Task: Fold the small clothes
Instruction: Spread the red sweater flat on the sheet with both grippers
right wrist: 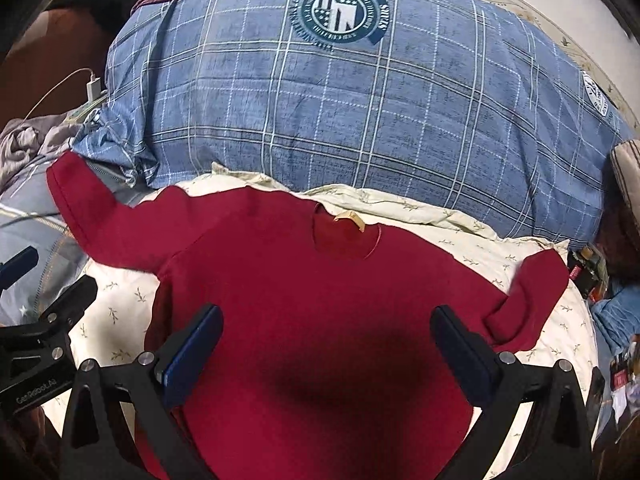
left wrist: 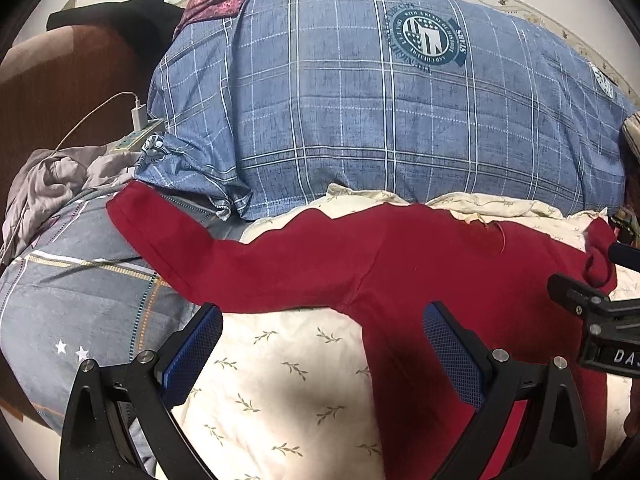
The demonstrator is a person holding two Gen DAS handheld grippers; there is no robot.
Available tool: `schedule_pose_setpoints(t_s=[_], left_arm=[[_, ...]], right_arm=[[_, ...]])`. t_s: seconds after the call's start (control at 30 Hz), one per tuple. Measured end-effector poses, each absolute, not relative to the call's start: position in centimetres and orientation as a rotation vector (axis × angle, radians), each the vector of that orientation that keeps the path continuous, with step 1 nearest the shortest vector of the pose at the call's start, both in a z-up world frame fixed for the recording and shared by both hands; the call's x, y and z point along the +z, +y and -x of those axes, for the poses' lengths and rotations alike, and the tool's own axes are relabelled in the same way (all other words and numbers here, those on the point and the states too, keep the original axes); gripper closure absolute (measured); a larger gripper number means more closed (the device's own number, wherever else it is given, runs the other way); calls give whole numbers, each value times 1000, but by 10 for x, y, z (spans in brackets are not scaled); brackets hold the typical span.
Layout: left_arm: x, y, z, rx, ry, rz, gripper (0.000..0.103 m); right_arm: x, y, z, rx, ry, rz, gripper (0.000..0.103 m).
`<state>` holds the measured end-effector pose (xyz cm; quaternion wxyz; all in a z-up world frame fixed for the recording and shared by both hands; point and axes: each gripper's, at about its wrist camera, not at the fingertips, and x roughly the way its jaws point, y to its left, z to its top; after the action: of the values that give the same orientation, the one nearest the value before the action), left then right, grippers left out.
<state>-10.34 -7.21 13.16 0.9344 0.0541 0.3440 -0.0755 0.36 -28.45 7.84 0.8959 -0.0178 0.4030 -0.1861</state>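
A small dark red long-sleeved top (right wrist: 304, 304) lies flat on a cream leaf-print sheet (right wrist: 116, 320), neck hole away from me. Its left sleeve (left wrist: 168, 240) stretches out to the left; its right sleeve (right wrist: 524, 300) is folded back on itself. My left gripper (left wrist: 322, 320) is open and empty, hovering over the top's left armpit area. My right gripper (right wrist: 326, 322) is open and empty, above the middle of the top's body. Each gripper shows at the edge of the other's view.
A large blue plaid duvet (left wrist: 360, 112) is bunched behind the top. A grey patterned quilt (left wrist: 80, 288) and grey cloth lie at the left, with a power strip and white charger (left wrist: 140, 120). Clutter sits at the right edge (right wrist: 588, 272).
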Motion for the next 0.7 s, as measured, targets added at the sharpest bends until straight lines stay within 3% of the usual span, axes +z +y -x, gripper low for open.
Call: schedule_pose_setpoints(t_s=[0.7], left_arm=[[82,-43,55,-41,762,-61,3]], right_arm=[[18,-290,-35,-306,923,-10,0]])
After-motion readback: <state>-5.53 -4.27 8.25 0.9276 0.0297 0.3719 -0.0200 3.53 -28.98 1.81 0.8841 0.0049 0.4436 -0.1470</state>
